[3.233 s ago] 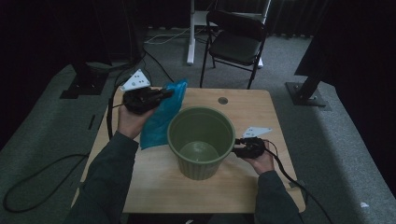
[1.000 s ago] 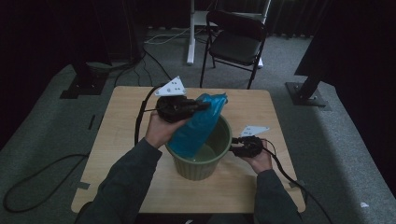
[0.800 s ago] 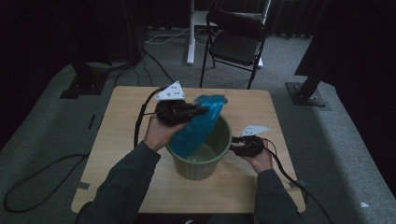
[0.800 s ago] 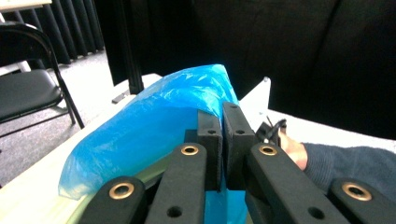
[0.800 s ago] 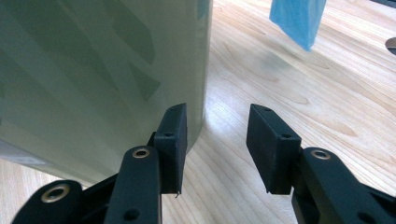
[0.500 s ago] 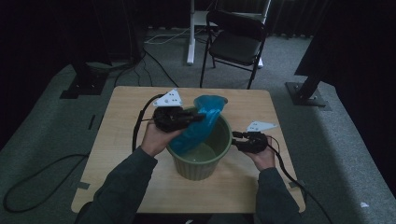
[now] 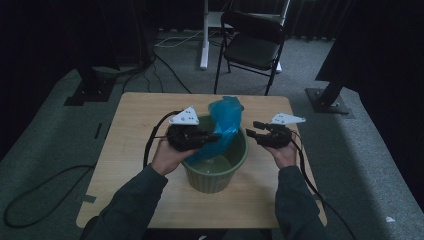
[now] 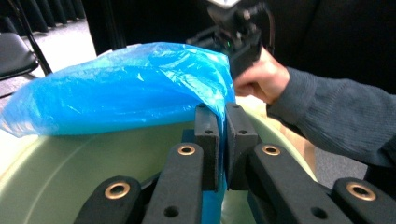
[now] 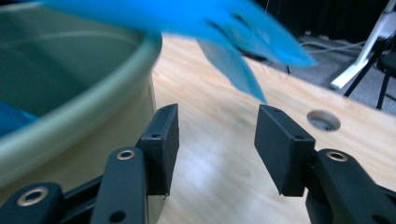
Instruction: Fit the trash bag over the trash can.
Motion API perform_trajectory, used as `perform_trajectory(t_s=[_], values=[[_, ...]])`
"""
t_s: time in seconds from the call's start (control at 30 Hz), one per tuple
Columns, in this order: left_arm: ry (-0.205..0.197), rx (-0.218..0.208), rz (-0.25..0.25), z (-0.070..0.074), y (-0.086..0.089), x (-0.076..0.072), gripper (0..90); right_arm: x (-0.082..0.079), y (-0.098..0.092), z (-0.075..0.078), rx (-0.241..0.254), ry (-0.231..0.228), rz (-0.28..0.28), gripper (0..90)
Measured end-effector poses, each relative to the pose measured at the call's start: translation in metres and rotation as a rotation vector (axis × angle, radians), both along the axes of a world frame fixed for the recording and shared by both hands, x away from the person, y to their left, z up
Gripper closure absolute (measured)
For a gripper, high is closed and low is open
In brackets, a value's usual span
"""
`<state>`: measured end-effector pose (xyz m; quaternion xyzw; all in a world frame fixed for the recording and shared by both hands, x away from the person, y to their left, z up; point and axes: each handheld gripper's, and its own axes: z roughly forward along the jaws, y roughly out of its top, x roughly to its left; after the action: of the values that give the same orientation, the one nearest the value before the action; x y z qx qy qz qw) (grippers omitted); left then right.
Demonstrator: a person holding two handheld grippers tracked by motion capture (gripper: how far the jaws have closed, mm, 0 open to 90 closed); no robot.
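Note:
A pale green bucket point(image 7: 215, 170) stands in the middle of the wooden table point(image 7: 135, 125). My left gripper point(image 7: 215, 136) hovers over the bucket's left rim, shut on a blue plastic bag point(image 7: 227, 117) that reaches down into the bucket. In the left gripper view the pads point(image 8: 206, 140) pinch a fold of the bag point(image 8: 126, 88) above the bucket's inside point(image 8: 70, 163). My right gripper point(image 7: 252, 129) is just right of the bucket's rim. Its jaws have just been opening, and it point(image 9: 217, 140) stands open with nothing between the pads, beside the bucket wall point(image 9: 70, 107).
A black folding chair point(image 7: 252, 45) stands behind the table. Cables lie on the grey floor at left point(image 7: 45, 185). A round hole point(image 9: 323, 120) sits in the tabletop beyond the right gripper. Dark stand bases flank the table.
The left gripper has sunk a little, taking the bag lower into the bucket. The right gripper has risen off the bucket's right side and its jaws stand wider.

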<state>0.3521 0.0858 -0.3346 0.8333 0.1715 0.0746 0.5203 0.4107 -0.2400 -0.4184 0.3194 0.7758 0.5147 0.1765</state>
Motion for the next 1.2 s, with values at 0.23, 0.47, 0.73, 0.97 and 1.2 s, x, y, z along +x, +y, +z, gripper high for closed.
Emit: perform_trajectory(t_s=[0.23,0.47,0.73,0.97,1.2], values=[[0.006,0.004,-0.006,-0.002,-0.003,0.001,84.9,0.003,0.012,0.019,-0.011,-0.058,0.037,45.7],[0.002,0.001,-0.016,0.0,-0.005,0.0,84.9,0.005,0.021,0.029,-0.039,-0.101,0.048,45.8],[0.002,-0.004,-0.021,0.001,-0.007,0.0,84.8,0.004,0.028,0.036,-0.028,-0.119,0.085,49.8],[0.002,0.004,-0.022,0.001,-0.007,0.001,84.8,0.003,0.036,0.041,-0.049,-0.144,0.119,60.3],[-0.003,0.005,-0.022,0.001,-0.006,0.001,84.4,0.001,0.038,0.043,-0.063,-0.168,0.133,83.4]])
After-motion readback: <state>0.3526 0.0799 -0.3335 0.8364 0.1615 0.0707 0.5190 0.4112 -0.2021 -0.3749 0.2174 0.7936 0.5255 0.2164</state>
